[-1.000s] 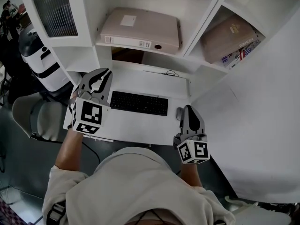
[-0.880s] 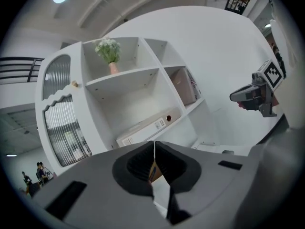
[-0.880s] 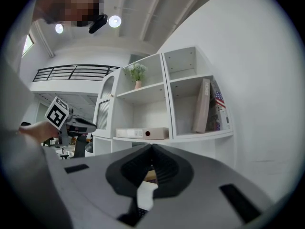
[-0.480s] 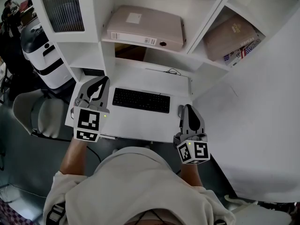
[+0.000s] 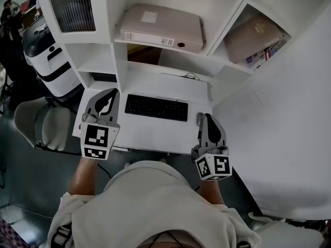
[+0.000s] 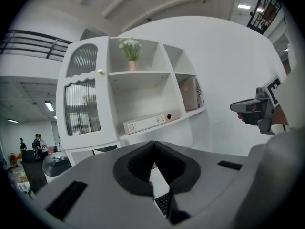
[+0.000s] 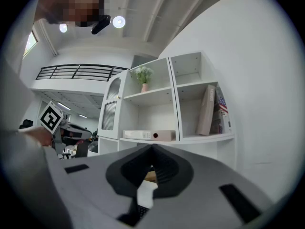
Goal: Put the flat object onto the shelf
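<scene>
The flat object, a beige binder (image 5: 163,27), lies flat on the middle shelf of the white shelf unit (image 5: 116,56); it also shows as the binder (image 6: 151,121) and the binder (image 7: 148,135) in the two gripper views. My left gripper (image 5: 109,94) hovers over the desk's left end, beside the keyboard (image 5: 156,107), shut with nothing between its jaws (image 6: 154,143). My right gripper (image 5: 208,120) hangs by the desk's right front corner, also shut and empty (image 7: 152,147). Both grippers are well short of the binder.
A mouse (image 5: 198,121) lies right of the keyboard and a cable (image 5: 187,79) runs at the desk's back. Upright books (image 5: 256,37) fill the right compartment. A ribbed glass door (image 5: 72,6), a white and black machine (image 5: 49,61) and a chair (image 5: 41,128) are on the left. A plant (image 6: 130,49) stands on the top shelf.
My left gripper has drawn back and down from the shelf toward the desk's front edge, and its jaws have closed. The right gripper has stayed put.
</scene>
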{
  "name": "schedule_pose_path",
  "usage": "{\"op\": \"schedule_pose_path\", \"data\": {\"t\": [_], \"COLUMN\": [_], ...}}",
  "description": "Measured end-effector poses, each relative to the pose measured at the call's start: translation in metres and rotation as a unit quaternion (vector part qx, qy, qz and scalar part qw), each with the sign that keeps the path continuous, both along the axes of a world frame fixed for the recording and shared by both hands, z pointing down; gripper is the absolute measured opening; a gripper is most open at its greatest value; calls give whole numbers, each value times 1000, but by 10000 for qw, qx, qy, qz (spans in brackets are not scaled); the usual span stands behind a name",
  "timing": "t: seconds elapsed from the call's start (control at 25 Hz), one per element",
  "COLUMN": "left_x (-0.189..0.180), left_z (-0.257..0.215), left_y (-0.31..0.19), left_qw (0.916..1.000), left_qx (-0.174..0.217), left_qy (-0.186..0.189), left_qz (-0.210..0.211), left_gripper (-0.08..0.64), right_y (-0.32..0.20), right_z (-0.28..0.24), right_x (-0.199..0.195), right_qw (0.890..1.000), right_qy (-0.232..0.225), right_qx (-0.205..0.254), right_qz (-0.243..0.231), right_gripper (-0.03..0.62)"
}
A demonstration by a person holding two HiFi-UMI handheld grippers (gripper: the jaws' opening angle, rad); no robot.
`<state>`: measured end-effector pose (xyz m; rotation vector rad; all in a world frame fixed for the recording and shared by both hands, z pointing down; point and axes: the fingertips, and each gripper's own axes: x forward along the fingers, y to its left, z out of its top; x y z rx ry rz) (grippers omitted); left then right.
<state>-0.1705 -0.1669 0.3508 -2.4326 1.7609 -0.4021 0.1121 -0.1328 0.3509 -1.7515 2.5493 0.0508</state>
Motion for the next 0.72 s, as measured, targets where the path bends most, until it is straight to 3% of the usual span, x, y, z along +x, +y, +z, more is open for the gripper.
{"op": "schedule_pose_path", "data": {"t": [0.72], "left_x": [-18], "left_z": [13], "left_y": [36], "left_qw": [9994], "left_qx": [78], "left_qy": [285], "left_qz": [-152], "left_gripper": [0], "right_y": [22], "right_z": [-7], "right_x": [-16], "right_qw": [9999], "right_qy": [63], "right_qx": [127], "right_qz": [22], "right_gripper": [3]}}
